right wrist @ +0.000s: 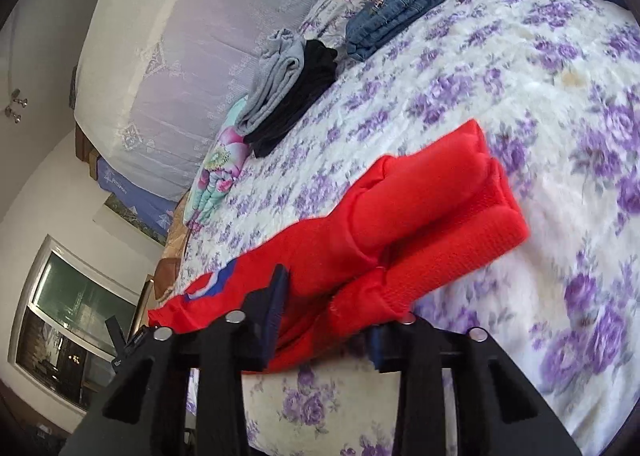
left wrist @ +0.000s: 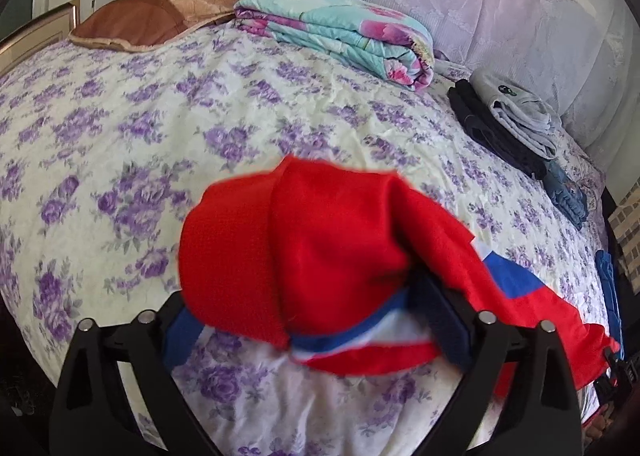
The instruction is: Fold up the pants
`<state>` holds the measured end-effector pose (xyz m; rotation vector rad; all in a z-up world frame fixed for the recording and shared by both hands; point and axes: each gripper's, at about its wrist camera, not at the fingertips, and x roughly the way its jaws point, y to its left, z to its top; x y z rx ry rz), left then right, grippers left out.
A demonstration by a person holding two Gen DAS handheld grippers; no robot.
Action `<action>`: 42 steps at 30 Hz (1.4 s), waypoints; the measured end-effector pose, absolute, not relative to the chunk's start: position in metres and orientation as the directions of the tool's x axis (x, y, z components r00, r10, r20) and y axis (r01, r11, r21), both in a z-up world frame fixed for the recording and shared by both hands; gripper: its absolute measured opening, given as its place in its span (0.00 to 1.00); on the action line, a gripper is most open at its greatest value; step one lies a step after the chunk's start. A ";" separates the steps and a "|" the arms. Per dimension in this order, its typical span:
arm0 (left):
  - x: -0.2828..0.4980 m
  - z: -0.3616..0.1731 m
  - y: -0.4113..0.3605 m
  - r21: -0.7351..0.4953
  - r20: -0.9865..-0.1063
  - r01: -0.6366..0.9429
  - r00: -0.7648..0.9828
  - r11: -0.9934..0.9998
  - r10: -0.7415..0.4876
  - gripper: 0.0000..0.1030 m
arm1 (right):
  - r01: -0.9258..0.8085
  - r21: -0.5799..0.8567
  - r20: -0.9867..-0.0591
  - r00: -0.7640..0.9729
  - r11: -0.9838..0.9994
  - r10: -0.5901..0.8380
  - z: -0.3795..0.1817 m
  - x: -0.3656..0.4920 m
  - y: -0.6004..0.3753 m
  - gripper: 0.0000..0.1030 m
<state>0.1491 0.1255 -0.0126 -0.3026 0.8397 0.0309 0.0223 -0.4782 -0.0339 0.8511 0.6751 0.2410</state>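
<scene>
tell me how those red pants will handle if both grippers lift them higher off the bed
Probably floppy: the red pants already drape and bulge over the left gripper. Likely light, since thin folds hang from the right gripper without pulling straight. Loose ends may swing and unfold.

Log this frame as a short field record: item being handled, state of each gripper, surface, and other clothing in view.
item: red pants with blue and white trim, partly folded
left gripper: wide apart, pants draped between and over the fingers; grip unclear
right gripper: pants lie between the fingers; grip unclear
surface: bed with purple floral sheet
folded stack: grey garment on black garment
other: folded jeans, floral blanket
</scene>
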 end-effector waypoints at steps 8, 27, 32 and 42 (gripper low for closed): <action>0.274 0.023 0.093 -0.189 -0.764 -0.154 0.644 0.970 -0.047 0.89 | 0.110 0.685 -0.528 0.756 0.720 0.388 -0.003 0.157 -0.501 0.27; 0.225 0.005 0.090 -0.270 -0.804 -0.033 0.558 0.962 -0.206 0.91 | 0.148 0.690 -0.536 0.762 0.709 0.362 -0.007 0.106 -0.531 0.67; 0.251 -0.018 0.106 -0.434 -0.821 -0.150 0.472 0.888 -0.321 0.91 | 0.134 0.709 -0.521 0.760 0.692 0.387 -0.015 0.083 -0.515 0.67; 0.239 0.006 0.096 -0.574 -0.726 -0.078 0.509 0.815 -0.463 0.11 | 0.121 0.719 -0.537 0.722 0.685 0.436 -0.031 0.072 -0.495 0.68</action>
